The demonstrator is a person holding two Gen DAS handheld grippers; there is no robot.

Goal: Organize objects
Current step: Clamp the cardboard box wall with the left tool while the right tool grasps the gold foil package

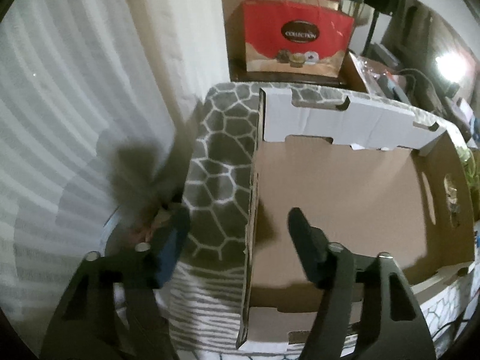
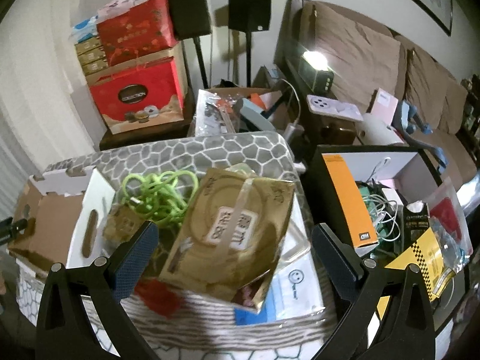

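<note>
The left tool (image 1: pixel 237 228) stands with fingers apart, nothing between them, straddling the left wall of the empty box (image 1: pixel 339 186). The right tool (image 2: pixel 234 240) gapes above the gold pouch (image 2: pixel 231 234), untouched, beside the green cable (image 2: pixel 159 195). The pouch's lower corner hides blurred items.

A home living room is showing here — a brown sofa (image 2: pixel 375 60), speakers on stands (image 2: pixel 249 9), stacked red gift boxes (image 2: pixel 138 99) lining the wall.

both point steeply downward: the left gripper (image 1: pixel 238 225) has jaws parted, nothing between; the right gripper (image 2: pixel 235 238) has jaws spread wide.
</note>
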